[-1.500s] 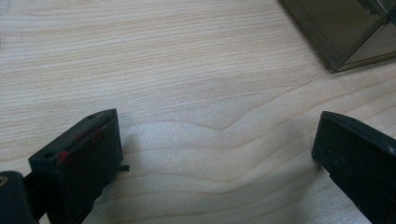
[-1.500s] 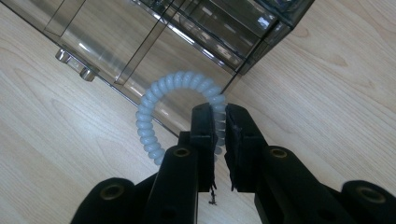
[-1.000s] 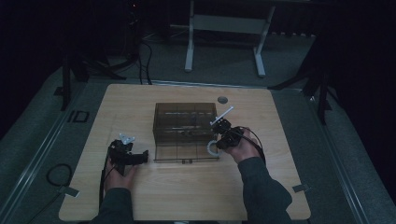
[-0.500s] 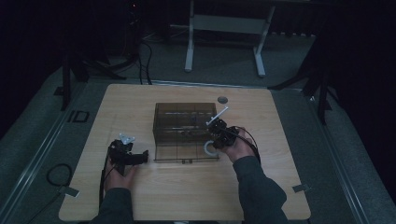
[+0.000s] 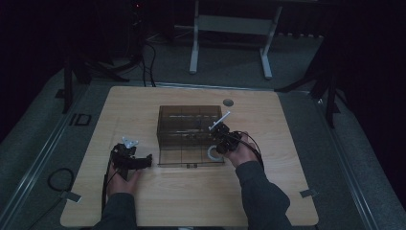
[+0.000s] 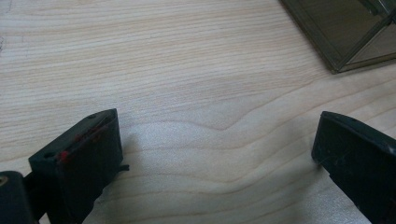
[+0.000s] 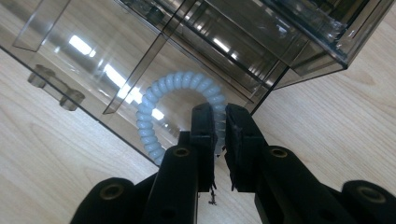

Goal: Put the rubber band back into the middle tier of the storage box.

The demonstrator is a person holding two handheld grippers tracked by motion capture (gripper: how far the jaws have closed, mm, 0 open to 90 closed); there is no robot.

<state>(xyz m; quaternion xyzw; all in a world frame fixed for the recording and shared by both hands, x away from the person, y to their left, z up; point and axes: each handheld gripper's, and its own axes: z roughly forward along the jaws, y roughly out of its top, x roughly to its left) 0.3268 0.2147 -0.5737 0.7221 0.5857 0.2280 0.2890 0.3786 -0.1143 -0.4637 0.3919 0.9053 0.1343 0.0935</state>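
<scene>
Now the right gripper [image 7: 219, 135] is pinching the coil ring [image 7: 154, 102] over the organizer [image 7: 233, 42]; lowering it squarely is safest, while the left gripper [image 6: 215, 154] is gaping empty.

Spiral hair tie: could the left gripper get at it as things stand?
Probably not directly. The spiral hair tie is clamped in the right gripper at the clear box, whose body stands between it and the open left gripper.

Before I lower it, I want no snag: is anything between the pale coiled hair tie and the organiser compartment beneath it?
Nothing visible: the right tool holds the pale blue spiral hair tie over an empty front compartment of the smoky clear plastic organiser.
</scene>
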